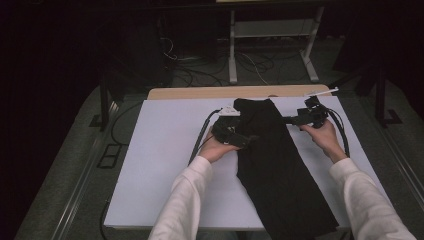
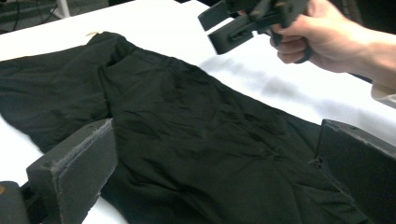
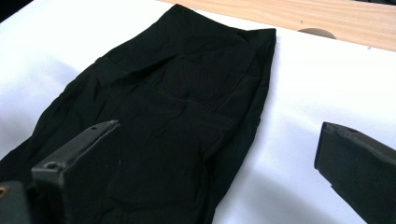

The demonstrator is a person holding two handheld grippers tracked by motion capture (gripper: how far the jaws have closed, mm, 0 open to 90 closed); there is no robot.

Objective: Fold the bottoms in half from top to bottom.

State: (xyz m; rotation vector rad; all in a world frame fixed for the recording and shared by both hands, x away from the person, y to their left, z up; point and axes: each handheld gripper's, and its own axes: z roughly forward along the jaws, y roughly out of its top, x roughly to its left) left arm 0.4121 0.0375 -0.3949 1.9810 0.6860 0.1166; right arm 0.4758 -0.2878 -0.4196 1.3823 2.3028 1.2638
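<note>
Black garment [image 1: 272,160] laid lengthwise on the white table [image 1: 160,165], running from 12 o'clock toward 5 o'clock. Left gripper [image 1: 241,139] at its 9 o'clock edge, forearm angled in, jaws spread wide. Right gripper [image 1: 292,120] at 2 o'clock, wrist bent inward, jaws gaping, empty.

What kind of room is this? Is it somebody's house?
Probably not a house; it looks like a lab or workshop. A white-topped table holds a black garment, loose cables trail over the floor, and a white metal frame stands behind.
</note>
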